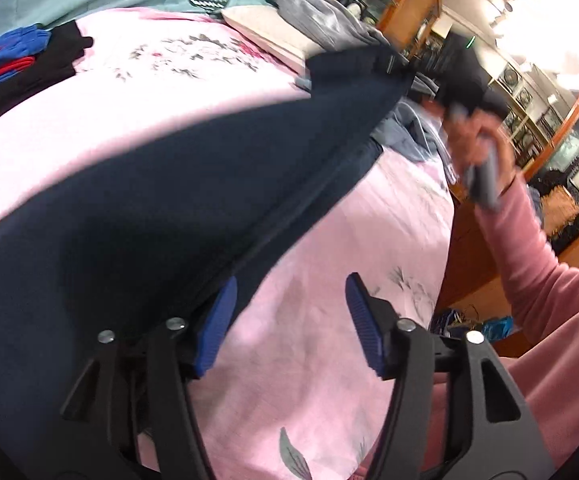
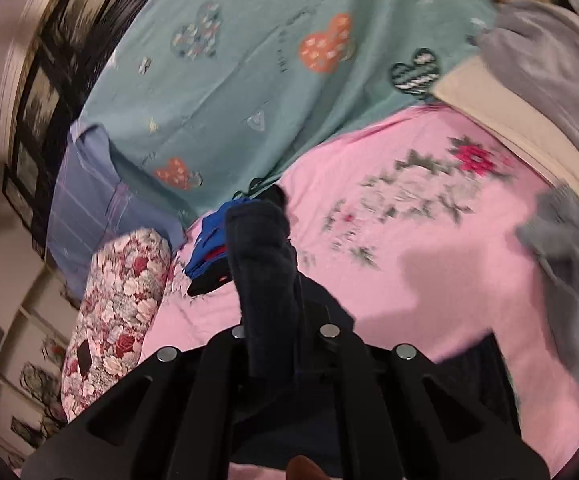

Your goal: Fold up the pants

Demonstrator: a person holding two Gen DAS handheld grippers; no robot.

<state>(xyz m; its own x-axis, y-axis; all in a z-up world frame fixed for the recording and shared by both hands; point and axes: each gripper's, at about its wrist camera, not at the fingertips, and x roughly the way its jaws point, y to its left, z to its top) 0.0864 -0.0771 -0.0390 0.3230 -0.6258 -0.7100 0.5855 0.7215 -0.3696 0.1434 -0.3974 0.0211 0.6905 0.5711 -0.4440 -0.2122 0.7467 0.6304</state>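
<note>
The dark navy pants [image 1: 193,184] stretch in the air above the pink floral bedspread [image 1: 329,240]. My left gripper [image 1: 285,320] is open with blue pads, and the pants' near edge lies against its left pad [image 1: 215,328]. My right gripper shows far off in the left wrist view [image 1: 393,65], shut on the pants' far end and lifting it. In the right wrist view a bunch of navy cloth [image 2: 263,264] stands clamped between the closed fingers of the right gripper [image 2: 277,320].
A stack of folded blue, red and black clothes [image 1: 21,64] lies at the bed's far left and also shows in the right wrist view [image 2: 213,248]. Grey garments [image 2: 569,272] lie at the right. A teal heart-print blanket [image 2: 269,64] and a floral bolster [image 2: 117,304] lie behind. Wooden shelves [image 1: 529,120] stand beside the bed.
</note>
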